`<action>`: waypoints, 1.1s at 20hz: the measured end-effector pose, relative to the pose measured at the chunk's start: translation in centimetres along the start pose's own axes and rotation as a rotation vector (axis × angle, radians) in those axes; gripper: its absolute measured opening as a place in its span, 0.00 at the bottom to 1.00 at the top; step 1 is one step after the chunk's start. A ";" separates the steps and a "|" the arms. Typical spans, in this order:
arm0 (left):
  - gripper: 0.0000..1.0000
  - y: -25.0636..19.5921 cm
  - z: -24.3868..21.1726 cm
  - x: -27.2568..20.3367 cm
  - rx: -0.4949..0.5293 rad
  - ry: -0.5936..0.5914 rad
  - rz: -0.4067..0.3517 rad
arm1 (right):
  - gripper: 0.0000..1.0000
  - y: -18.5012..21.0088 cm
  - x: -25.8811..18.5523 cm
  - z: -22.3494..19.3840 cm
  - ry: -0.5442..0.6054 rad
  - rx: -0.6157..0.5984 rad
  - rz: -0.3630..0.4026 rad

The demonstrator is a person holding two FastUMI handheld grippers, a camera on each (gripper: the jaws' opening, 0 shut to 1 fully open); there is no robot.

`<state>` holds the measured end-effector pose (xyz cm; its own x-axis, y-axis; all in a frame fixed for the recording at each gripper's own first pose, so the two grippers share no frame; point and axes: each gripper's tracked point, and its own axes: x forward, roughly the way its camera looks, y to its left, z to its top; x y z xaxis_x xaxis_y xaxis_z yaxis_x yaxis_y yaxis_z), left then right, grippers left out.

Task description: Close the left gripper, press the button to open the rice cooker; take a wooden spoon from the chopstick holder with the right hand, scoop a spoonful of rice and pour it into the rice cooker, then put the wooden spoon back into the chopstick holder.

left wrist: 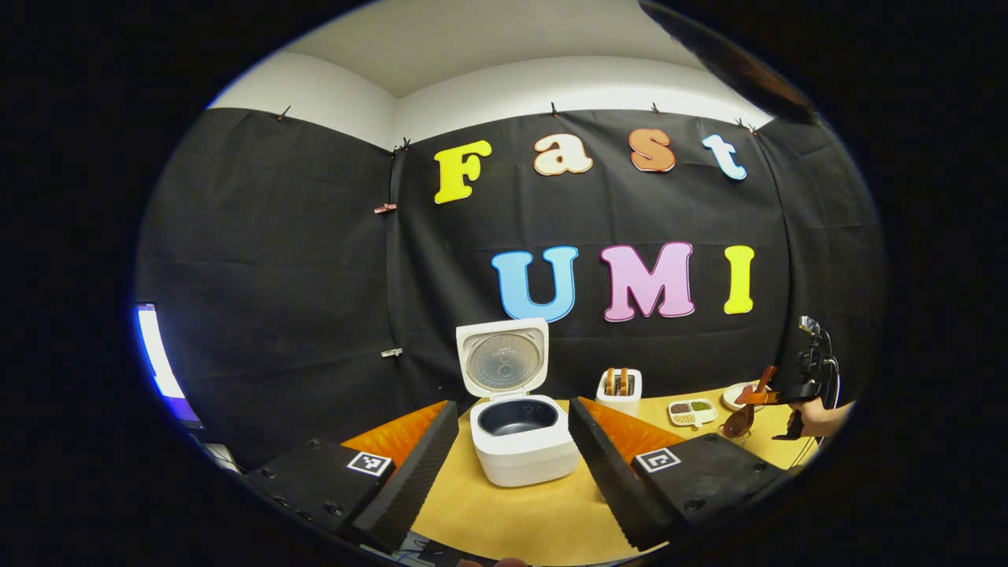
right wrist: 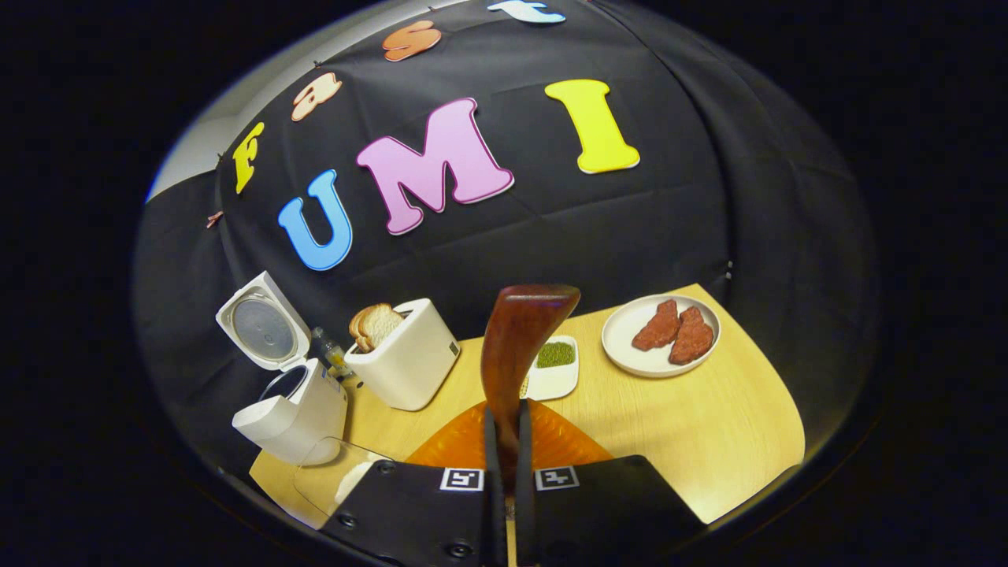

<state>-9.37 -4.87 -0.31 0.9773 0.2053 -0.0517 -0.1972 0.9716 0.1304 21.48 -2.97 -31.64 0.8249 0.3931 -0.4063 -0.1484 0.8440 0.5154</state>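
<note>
Wooden desk below, my right gripper clenches the wooden spoon; left gripper hangs released before the open rice cooker. Tilting could spill rice.

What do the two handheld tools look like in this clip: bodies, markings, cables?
The left tool and the right tool each have black matte blocks carrying a square black-and-white tag, with ribbed orange panels behind. In the left gripper view, the right tool's black body trails a cable beside the person's hand.

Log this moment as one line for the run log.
white rice cooker: lid open | right gripper: shut on brown wooden spoon | left gripper: open, facing cooker | rice in cooker: none seen
</note>
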 end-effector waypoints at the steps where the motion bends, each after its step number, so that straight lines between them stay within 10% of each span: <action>1: 0.97 0.5 -0.3 0.6 0.001 0.001 -0.020 | 0.09 0.6 -0.7 1.2 -0.025 0.005 -0.008; 11: 0.96 5.8 -2.2 6.2 -0.055 -0.025 -0.227 | 0.09 12.3 -6.8 3.7 -0.141 -0.049 -0.003; 22: 0.97 10.7 -3.5 9.1 -0.102 -0.015 -0.290 | 0.09 18.8 -2.7 -7.6 0.023 -0.298 -0.044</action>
<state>-2.82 7.86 -2.86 0.9949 -0.0835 -0.0573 0.0843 0.9964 0.0126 12.31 14.65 -26.62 0.8218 0.3594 -0.4422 -0.2696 0.9289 0.2539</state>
